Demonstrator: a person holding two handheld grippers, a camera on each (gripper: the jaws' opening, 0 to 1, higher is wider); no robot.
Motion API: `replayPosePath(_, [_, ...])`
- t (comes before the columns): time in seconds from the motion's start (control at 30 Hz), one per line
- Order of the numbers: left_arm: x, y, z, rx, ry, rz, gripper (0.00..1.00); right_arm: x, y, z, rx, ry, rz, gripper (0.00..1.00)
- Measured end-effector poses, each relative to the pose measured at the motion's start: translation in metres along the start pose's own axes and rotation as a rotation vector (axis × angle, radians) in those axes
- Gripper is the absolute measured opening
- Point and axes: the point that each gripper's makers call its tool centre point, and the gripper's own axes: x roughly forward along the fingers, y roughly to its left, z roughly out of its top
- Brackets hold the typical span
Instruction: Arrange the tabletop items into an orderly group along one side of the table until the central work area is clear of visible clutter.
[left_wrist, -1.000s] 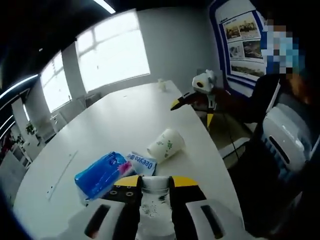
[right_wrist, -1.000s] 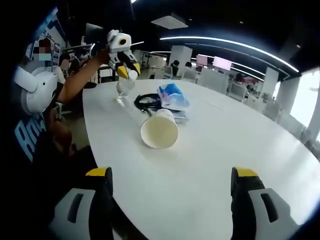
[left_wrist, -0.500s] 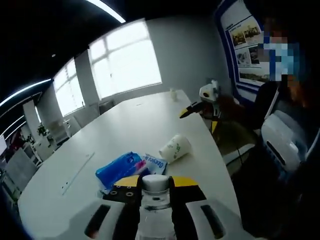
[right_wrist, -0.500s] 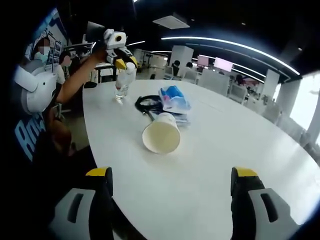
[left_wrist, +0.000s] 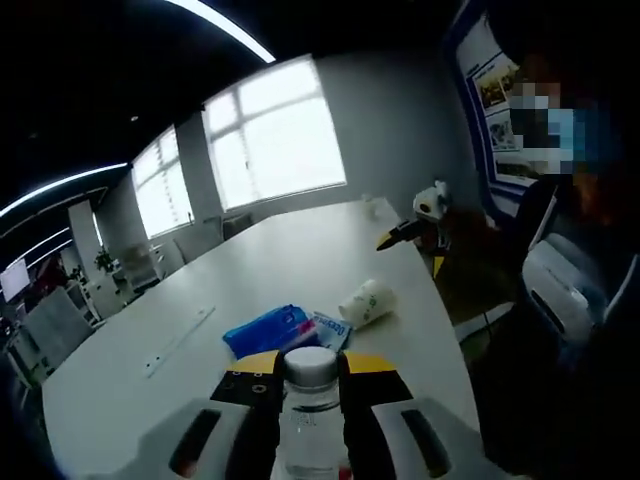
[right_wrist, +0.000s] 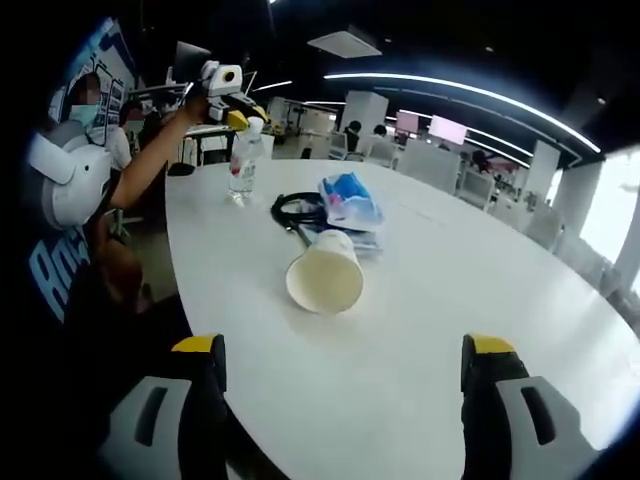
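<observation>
My left gripper (left_wrist: 311, 360) is shut on the neck of a clear water bottle (left_wrist: 305, 425) with a white cap. In the right gripper view that bottle (right_wrist: 243, 165) stands upright near the table's far left edge, with the left gripper (right_wrist: 245, 122) on its top. A paper cup (right_wrist: 324, 272) lies on its side in the middle, mouth toward my right gripper (right_wrist: 343, 345), which is open and holds nothing. A blue tissue pack (right_wrist: 346, 198) rests on a flat packet, with a black cable (right_wrist: 298, 208) coiled beside it. The right gripper (left_wrist: 412, 250) hovers past the cup (left_wrist: 366, 302).
The white oval table (right_wrist: 480, 300) has wide bare surface to the right of the cup. A person sits at the table's edge (right_wrist: 70, 170), arm stretched along it. A thin white strip (left_wrist: 178, 340) lies on the table beyond the blue pack (left_wrist: 268, 330).
The left gripper has brought the bottle from a tilt to upright. Its camera swung with it. The right gripper, the cup and the pack stayed put.
</observation>
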Motion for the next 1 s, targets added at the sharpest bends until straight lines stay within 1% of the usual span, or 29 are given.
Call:
replayPosePath(0.13, [-0.01, 0.003, -0.002, -0.019, -0.025, 0.016, 0.19, 0.001, 0.002, 0.001, -0.001, -0.001, 0.003, 0.94])
replayPosePath(0.2, [-0.018, 0.004, -0.004, -0.029, -0.041, 0.024, 0.19, 0.001, 0.002, 0.001, -0.001, 0.001, 0.001, 0.94])
replayPosePath(0.33, [-0.032, 0.01, -0.007, -0.05, -0.056, 0.052, 0.19, 0.002, 0.002, 0.003, 0.001, -0.001, -0.006, 0.94])
replayPosePath(0.43, [-0.039, 0.014, -0.01, -0.066, -0.066, 0.061, 0.19, 0.004, 0.004, 0.003, 0.002, -0.001, -0.002, 0.94])
replayPosePath(0.7, [-0.047, 0.017, -0.014, -0.096, -0.088, 0.077, 0.19, 0.006, 0.007, 0.004, 0.004, 0.0, 0.002, 0.94])
replayPosePath(0.87, [-0.051, 0.017, -0.015, -0.097, -0.092, 0.078, 0.2, 0.006, 0.01, 0.002, 0.008, 0.005, 0.002, 0.93])
replayPosePath(1.0, [-0.054, 0.02, -0.018, -0.115, -0.094, 0.085, 0.2, 0.007, 0.011, 0.001, 0.011, 0.004, 0.005, 0.93])
